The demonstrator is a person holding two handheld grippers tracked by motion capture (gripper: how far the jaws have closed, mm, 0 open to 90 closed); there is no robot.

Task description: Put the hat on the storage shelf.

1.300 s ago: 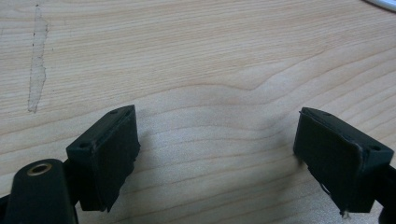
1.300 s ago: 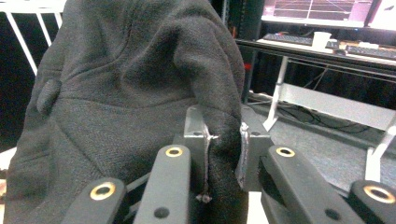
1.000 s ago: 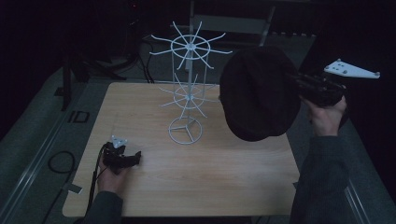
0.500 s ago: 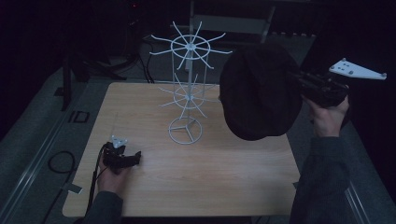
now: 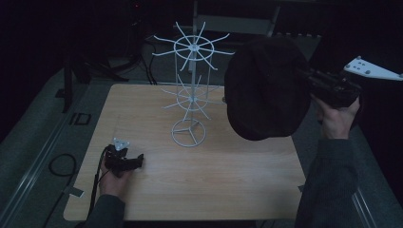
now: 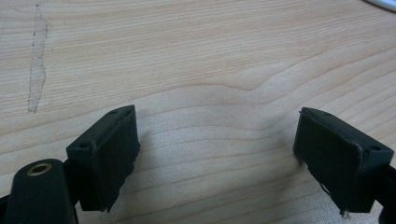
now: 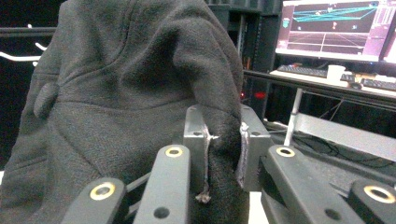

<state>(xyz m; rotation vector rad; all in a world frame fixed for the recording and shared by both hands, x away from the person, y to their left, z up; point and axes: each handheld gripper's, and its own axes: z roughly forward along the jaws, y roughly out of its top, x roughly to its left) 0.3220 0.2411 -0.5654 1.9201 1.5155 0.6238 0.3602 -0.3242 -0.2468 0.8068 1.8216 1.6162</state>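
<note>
A black fabric cap [image 5: 265, 90] hangs in the air at the right of the table, level with the white wire rack [image 5: 191, 90]. My right gripper [image 5: 306, 78] is shut on the cap's edge, held up by a hand at the far right. In the right gripper view the dark cap [image 7: 130, 93] fills the left and middle, its fabric pinched between the two pads [image 7: 196, 135]. The rack stands on the wooden table [image 5: 214, 180] at its middle, with two tiers of spokes. My left gripper [image 5: 138, 160] rests on the table at the front left, open, and its fingers [image 6: 109, 149] hold nothing.
Black cables [image 5: 57, 166] lie on the floor left of the table. Dark stands and a metal frame [image 5: 237, 21] rise behind the rack. In the right gripper view a lit monitor [image 7: 334, 28] and a desk stand far off.
My right gripper has carried the cap slightly up and to the right. The left gripper has stayed in place.
</note>
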